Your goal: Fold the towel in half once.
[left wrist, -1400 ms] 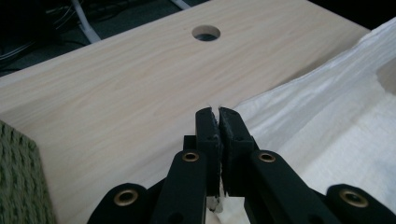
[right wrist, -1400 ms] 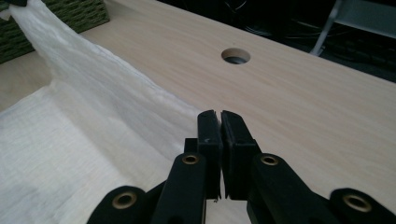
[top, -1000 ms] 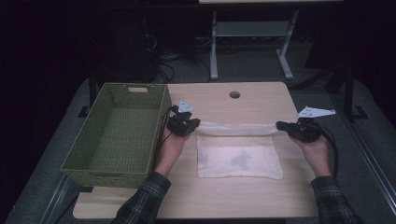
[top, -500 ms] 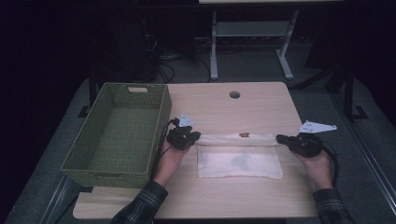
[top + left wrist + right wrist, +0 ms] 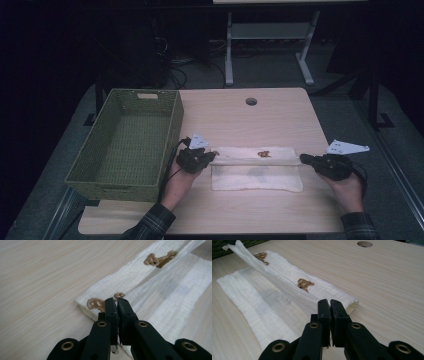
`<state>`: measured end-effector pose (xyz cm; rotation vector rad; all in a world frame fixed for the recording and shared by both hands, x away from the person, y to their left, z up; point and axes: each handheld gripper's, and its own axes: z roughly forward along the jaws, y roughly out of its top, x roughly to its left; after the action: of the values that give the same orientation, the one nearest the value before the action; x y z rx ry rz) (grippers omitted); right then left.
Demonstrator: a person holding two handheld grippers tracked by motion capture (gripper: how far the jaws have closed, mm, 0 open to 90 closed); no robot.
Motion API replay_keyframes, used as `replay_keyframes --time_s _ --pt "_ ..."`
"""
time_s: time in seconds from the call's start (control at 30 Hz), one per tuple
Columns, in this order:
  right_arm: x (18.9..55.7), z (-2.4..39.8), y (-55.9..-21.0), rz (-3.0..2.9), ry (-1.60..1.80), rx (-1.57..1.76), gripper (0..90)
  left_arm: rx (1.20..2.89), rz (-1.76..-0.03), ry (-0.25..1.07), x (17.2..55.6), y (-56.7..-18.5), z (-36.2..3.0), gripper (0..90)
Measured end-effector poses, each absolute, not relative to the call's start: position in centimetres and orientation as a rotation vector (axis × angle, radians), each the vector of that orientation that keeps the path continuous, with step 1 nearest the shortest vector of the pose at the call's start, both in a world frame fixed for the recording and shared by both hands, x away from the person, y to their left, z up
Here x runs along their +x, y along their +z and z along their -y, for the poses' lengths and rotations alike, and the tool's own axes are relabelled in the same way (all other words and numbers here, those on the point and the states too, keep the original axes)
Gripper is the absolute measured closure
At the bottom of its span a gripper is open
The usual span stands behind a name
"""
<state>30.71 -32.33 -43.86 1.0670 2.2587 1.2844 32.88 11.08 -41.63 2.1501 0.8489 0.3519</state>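
Note:
A white cloth (image 5: pixel 255 172) with small brown bear prints lies on the wooden table (image 5: pixel 240 120), its far strip folded over toward me. My left gripper (image 5: pixel 212 156) is shut on the cloth's left end, and my right gripper (image 5: pixel 303 158) is shut on its right end. The lifted edge runs taut between them, just above the lower layer. In the left gripper view the black jaws (image 5: pixel 117 302) pinch the cloth (image 5: pixel 160 290) beside a bear print. In the right gripper view the jaws (image 5: pixel 329 303) pinch the edge of the cloth (image 5: pixel 262 305), which stretches away to the upper left.
A green woven basket (image 5: pixel 120 189) stands with nothing in it at the table's left, close to my left hand. A round cable hole (image 5: pixel 251 101) sits near the far edge. Beyond the table stand a white metal frame (image 5: pixel 267 37) and cables on a dark floor.
Both grippers have moved toward me and slightly lower, drawing the cloth's held edge over the lower layer. The fold is now flatter and a bear print shows on top.

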Motion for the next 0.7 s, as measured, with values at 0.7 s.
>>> replay_keyframes --time_s 0.7 --pt "27.1 31.8 -45.4 -2.366 1.219 1.059 86.7 2.301 -0.803 0.267 30.2 -44.3 -10.9 87.2"
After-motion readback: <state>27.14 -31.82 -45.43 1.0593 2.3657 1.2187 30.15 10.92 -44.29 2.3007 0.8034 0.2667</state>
